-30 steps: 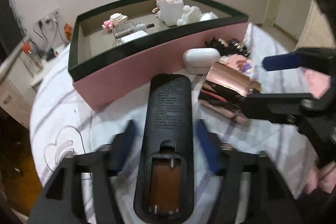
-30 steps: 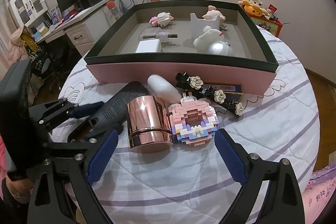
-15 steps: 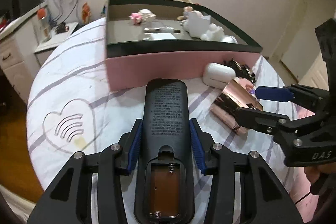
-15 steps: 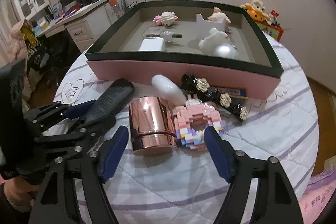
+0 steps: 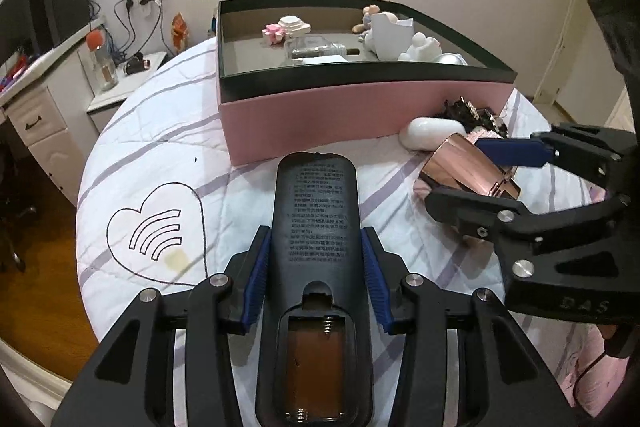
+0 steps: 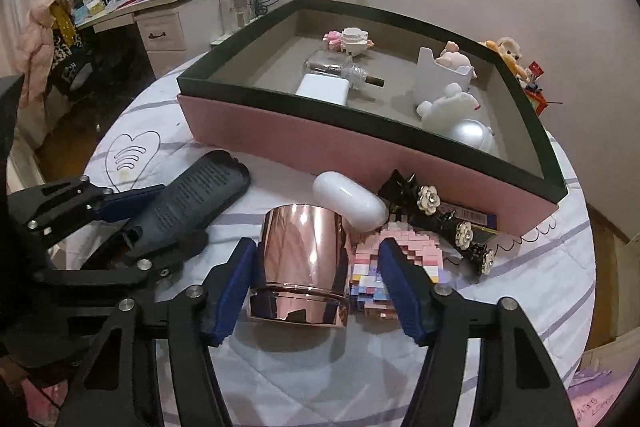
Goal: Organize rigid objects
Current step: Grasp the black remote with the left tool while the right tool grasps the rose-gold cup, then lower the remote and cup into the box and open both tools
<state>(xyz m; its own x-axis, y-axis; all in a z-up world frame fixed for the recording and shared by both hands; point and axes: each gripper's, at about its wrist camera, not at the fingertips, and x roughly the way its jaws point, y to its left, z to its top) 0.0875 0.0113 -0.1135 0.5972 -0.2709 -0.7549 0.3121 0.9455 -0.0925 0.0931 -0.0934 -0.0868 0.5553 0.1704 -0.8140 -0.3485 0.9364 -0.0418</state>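
Note:
My left gripper (image 5: 315,243) is shut on a black remote (image 5: 316,203) that lies back side up, its battery bay uncovered, in front of the pink box (image 5: 320,115). In the right wrist view the same remote (image 6: 192,199) sits at the left. A rose-gold cylinder (image 6: 300,251) lies on its side between the jaws of my right gripper (image 6: 316,259), which are closing. The left pad is at the cylinder's side. The right pad stands apart from it, over a pink brick model (image 6: 404,251). The left wrist view shows that gripper (image 5: 476,179) astride the cylinder (image 5: 460,163).
A white capsule case (image 6: 348,199) and a black hair clip with flowers (image 6: 440,215) lie against the box wall (image 6: 360,147). Inside the box are a white charger (image 6: 324,89), a glass bottle (image 6: 336,67) and white figurines. A desk stands beyond the round table's left edge.
The left jaws have come together onto the remote. The right jaws have narrowed around the rose-gold cylinder, and that gripper has moved closer to it. Both wrists have rolled.

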